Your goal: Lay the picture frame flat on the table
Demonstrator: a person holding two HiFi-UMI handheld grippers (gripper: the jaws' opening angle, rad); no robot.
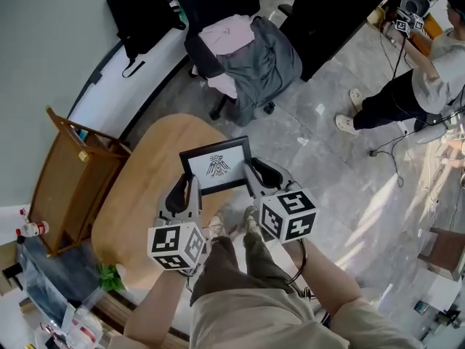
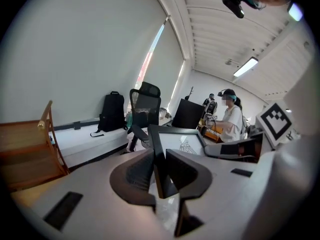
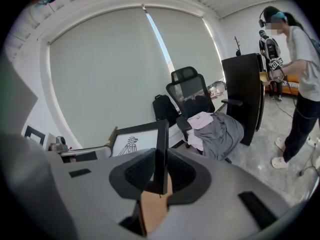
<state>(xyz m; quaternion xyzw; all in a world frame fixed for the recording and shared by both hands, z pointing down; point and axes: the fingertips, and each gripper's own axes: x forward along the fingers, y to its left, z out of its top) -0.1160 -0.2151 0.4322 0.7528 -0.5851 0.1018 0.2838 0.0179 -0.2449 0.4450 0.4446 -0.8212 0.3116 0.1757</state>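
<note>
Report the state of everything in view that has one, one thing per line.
Black rectangular picture frame: clamped at both side edges, printed side up; whether it touches the round wooden table is unclear.
Left gripper: shut on the frame's left edge.
Right gripper: shut on the frame's right edge.
Black office chair: draped with grey and pink clothes.

**Clearance around the held picture frame**
The tabletop (image 1: 138,187) shows open wood to the left of the picture frame (image 1: 216,166), which the left gripper (image 1: 190,186) and right gripper (image 1: 254,174) clamp at its two side edges. Obstacles: a wooden rack (image 1: 73,184) beside the table's left edge, a clothes-draped office chair (image 1: 251,60) beyond the table, and a green plant (image 1: 109,276) at the near edge.
</note>
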